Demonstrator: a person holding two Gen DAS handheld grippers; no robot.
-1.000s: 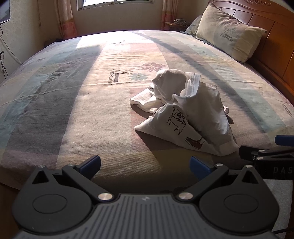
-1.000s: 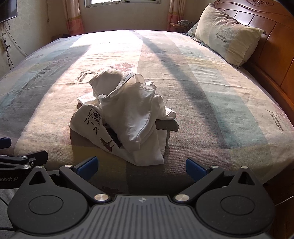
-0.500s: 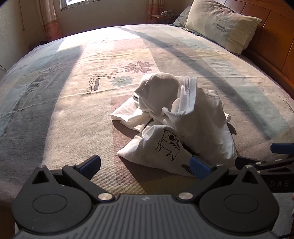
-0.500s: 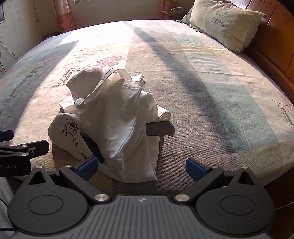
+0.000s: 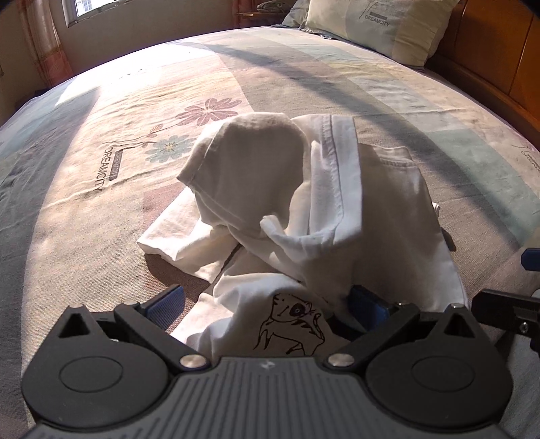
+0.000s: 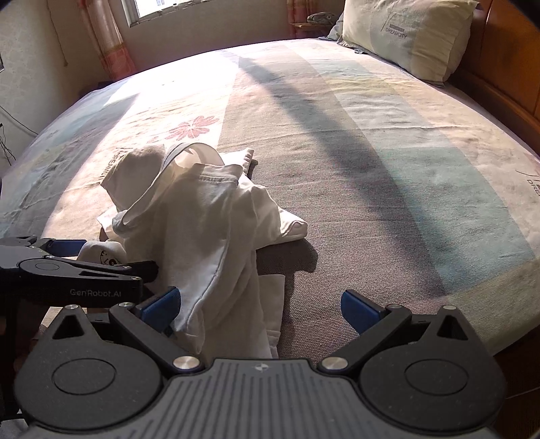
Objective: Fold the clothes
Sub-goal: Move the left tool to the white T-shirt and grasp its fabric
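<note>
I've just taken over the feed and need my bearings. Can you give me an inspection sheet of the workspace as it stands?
Surface: bed with a striped, flower-printed sheet, partly sunlit.
Job's things: white T-shirt crumpled in a heap near the front edge, cartoon print facing up.
Clutter: nothing seen.
Grippers: left gripper open, print-bearing fabric between its fingers; right gripper open, the heap's near edge by its left finger.
Cables: wires hang on the wall at far left.
Surroundings: pillow against a wooden headboard, window with curtains.
</note>
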